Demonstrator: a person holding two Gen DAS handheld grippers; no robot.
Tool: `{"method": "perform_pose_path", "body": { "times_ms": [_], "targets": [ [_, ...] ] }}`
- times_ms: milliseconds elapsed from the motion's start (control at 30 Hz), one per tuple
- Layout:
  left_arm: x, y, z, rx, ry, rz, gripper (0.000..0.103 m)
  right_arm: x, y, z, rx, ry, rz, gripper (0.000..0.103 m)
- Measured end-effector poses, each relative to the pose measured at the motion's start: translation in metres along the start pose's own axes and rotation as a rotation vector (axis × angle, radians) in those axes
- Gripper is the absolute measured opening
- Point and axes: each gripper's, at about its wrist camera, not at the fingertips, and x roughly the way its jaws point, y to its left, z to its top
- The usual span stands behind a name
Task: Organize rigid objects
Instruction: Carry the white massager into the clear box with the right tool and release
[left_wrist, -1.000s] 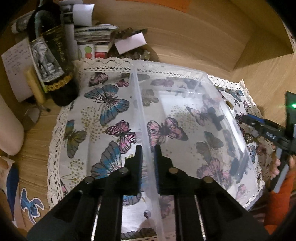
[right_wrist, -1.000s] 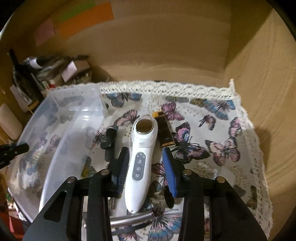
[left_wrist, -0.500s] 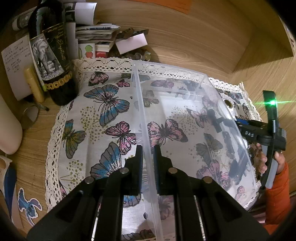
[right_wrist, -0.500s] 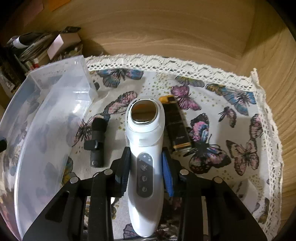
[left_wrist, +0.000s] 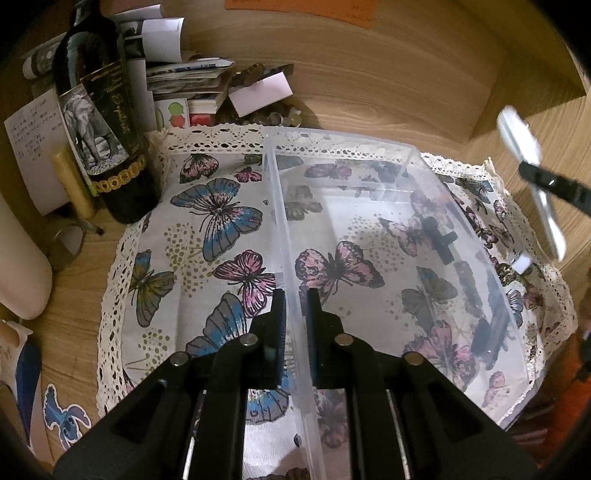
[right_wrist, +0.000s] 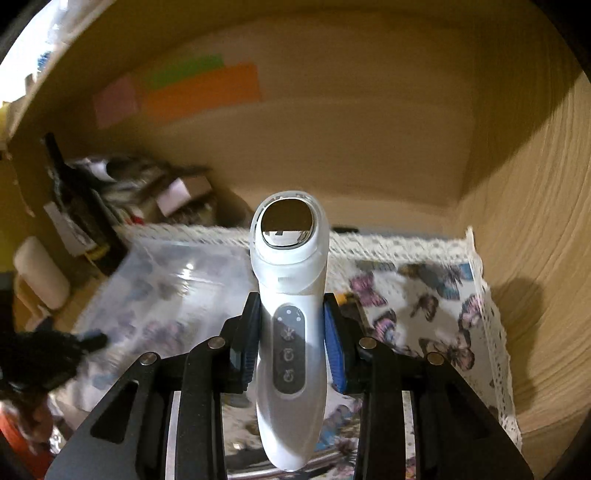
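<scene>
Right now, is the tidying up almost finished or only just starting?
Just starting. The clear bin has nothing in it yet. The left gripper pinches its wall. The right gripper holds the white device in the air. A black clip lies on the cloth beyond the bin.

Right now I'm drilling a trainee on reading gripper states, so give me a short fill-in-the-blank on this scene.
1. The right gripper is shut on a ____ handheld device.
2. The left gripper clamps the ____ of the clear plastic bin.
3. The cloth under the bin is printed with ____.
4. The dark bottle has an ____ on its label.

Missing words: white; wall; butterflies; elephant
</scene>
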Motion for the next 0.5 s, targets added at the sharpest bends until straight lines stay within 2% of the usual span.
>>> {"method": "perform_pose_path", "body": {
  "times_ms": [233,500],
  "targets": [
    [0.000,0.003,0.000,0.000,0.005,-0.017,0.011,0.003,0.039,0.005,-0.052,0.007,0.070,0.029],
    [0.000,0.004,0.001,0.014,0.009,-0.026,0.011,0.033,0.077,0.002,-0.099,0.096,0.127,0.029]
  ]
}}
